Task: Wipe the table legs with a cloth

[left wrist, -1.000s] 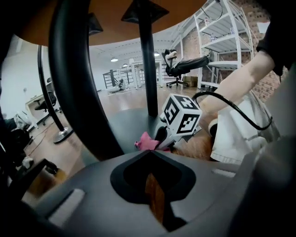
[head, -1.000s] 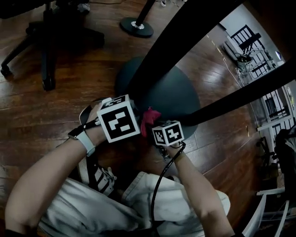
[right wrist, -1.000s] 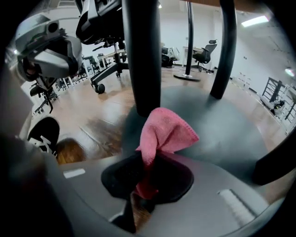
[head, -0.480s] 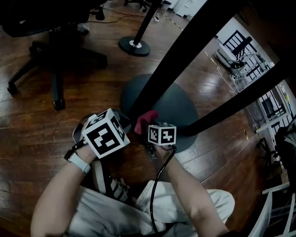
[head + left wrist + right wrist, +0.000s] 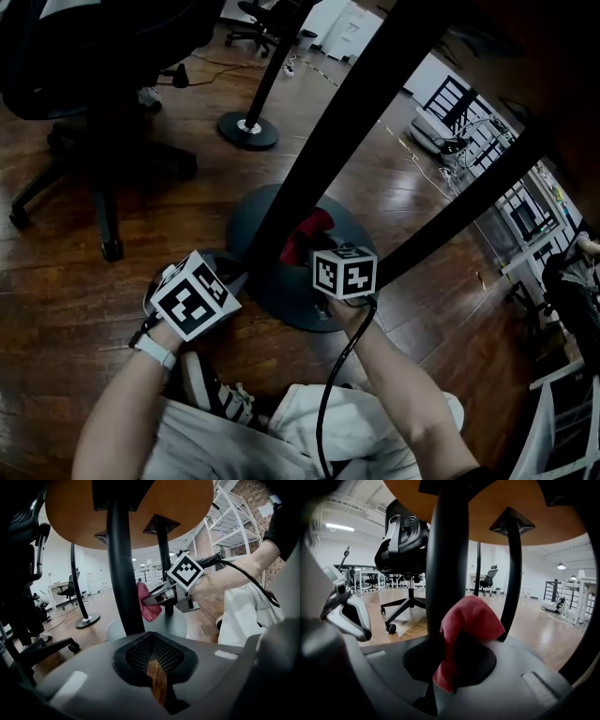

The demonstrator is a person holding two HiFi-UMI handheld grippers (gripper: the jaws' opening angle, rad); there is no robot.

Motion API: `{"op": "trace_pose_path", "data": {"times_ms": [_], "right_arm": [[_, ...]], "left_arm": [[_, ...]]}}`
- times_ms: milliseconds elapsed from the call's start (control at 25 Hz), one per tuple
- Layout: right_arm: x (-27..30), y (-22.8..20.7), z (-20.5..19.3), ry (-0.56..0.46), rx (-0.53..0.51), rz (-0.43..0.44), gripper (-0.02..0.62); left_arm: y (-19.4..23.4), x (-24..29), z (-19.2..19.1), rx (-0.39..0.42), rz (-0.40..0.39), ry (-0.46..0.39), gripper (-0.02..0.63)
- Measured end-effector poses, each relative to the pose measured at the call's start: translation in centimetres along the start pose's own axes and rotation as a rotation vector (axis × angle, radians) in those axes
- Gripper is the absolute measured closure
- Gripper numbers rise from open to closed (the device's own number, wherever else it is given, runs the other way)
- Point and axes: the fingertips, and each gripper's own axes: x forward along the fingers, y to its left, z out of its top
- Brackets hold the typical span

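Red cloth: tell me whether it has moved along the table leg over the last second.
Yes. The red cloth, pinched in the right gripper, has slid up the table leg, away from the round base.

Black wheeled office chair (image 5: 101, 187) on dark wood-plank floor (image 5: 56, 309), left. Slim black pole stand with round disc base (image 5: 248, 129) beyond. White metal shelving rack (image 5: 234, 531) right.

cloth (image 5: 468, 620) looking fuzzy, terry-like fabric | table leg (image 5: 447, 573) showing smooth semi-matt blk metal | floor (image 5: 75, 309) shining glossy wood planks | tabletop (image 5: 70, 513) underside looking smooth matt wood
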Motion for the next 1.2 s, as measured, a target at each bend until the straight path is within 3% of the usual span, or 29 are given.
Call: {"op": "trace_pose_path", "data": {"times_ms": [200, 520, 840, 1000, 1200], "right_arm": [[-4.0, -1.2, 7.7, -0.120, -0.036, -0.051, 0.551], [-10.3, -2.7, 21.6, -0.301, -0.189, -0.153, 0.551], [-16.2, -4.7, 33.8, -0.439, -0.324, -0.304, 0.551], [-19.3, -3.7, 37.4, -0.510, -0.388, -0.338, 0.551], [-20.0, -2.8, 36.6, -0.503, -0.440, -0.319, 0.551]], "left_arm": [[-0.3, -0.6, 0.9, 0.016, 0.028, -0.026, 0.612], [-0.7, -0.3, 0.5, 0.042, 0.027, -0.010, 0.612], [-0.9, -0.6, 0.8, 0.062, 0.039, -0.013, 0.612], [-0.9, -0.4, 0.8, 0.063, 0.037, -0.013, 0.612], [-1.1, -0.4, 0.6, 0.066, 0.045, -0.006, 0.612]]}}
